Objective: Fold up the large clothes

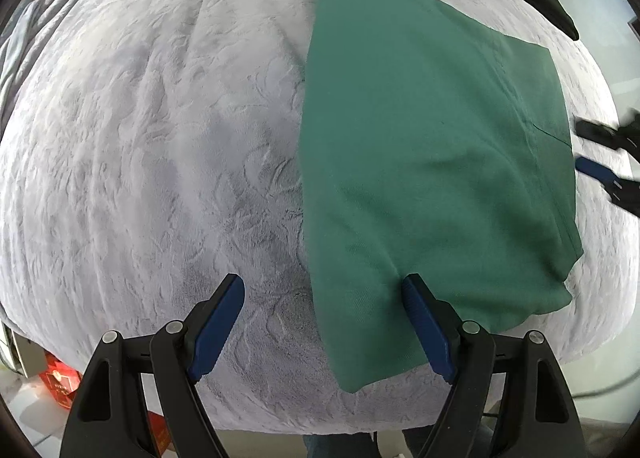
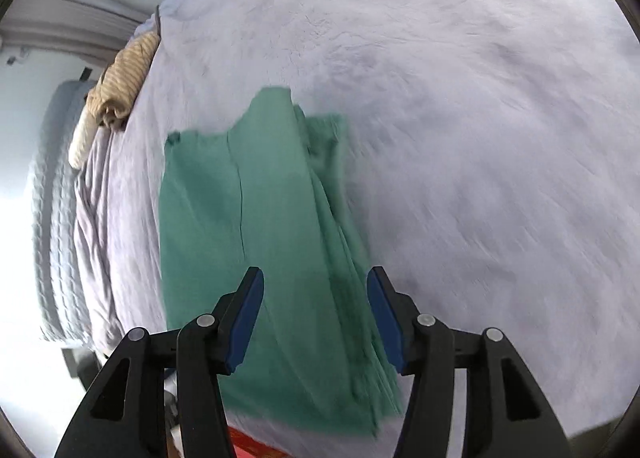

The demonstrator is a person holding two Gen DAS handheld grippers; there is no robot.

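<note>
Lavender plush bedspread (image 1: 160, 138) under folded green garment (image 1: 420, 158).

Blk gripper (image 1: 322, 286), blue pads, silver pivots

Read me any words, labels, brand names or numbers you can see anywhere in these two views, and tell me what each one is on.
No text can be read in either view.
Red box beside the bed: pale markings on its side, too small and blurred to read.
Green garment: no print or label showing.
Lavender blanket: only an embossed pattern, no writing.
</note>
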